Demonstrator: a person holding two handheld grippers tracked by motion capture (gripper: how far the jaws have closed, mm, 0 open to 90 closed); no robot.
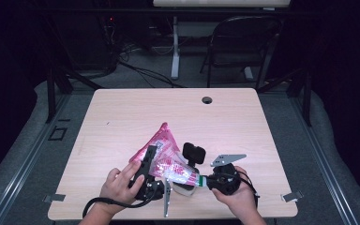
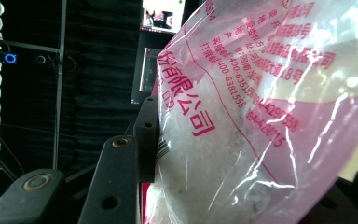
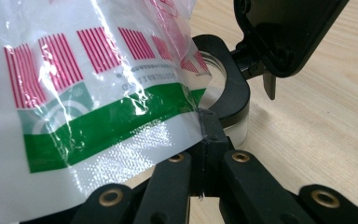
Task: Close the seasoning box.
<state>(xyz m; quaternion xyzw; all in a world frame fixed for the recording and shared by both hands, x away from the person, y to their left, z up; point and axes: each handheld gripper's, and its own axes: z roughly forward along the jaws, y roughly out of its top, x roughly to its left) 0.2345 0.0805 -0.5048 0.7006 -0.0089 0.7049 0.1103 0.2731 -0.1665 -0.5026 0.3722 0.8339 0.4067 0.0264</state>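
A pink and clear plastic bag [image 1: 161,147] of white grains is held tilted over the table's near middle, with its pointed end up and away. My left gripper [image 1: 146,164] is shut on the bag's body [image 2: 261,116], and one of its pads [image 2: 147,126] presses the film. At the bag's low end, my right gripper [image 1: 203,182] is shut on a bottom corner with a green stripe [image 3: 98,93], its fingertips [image 3: 209,135] pinching the edge. Below that end stands a clear jar [image 3: 235,100] with a black rim and a black flip lid [image 1: 194,153] standing open.
The wooden table [image 1: 122,117] has a round cable hole [image 1: 207,100] near its far edge. A folding chair [image 1: 243,42] and a desk leg [image 1: 175,47] stand on the floor beyond. Both hands are near the table's front edge.
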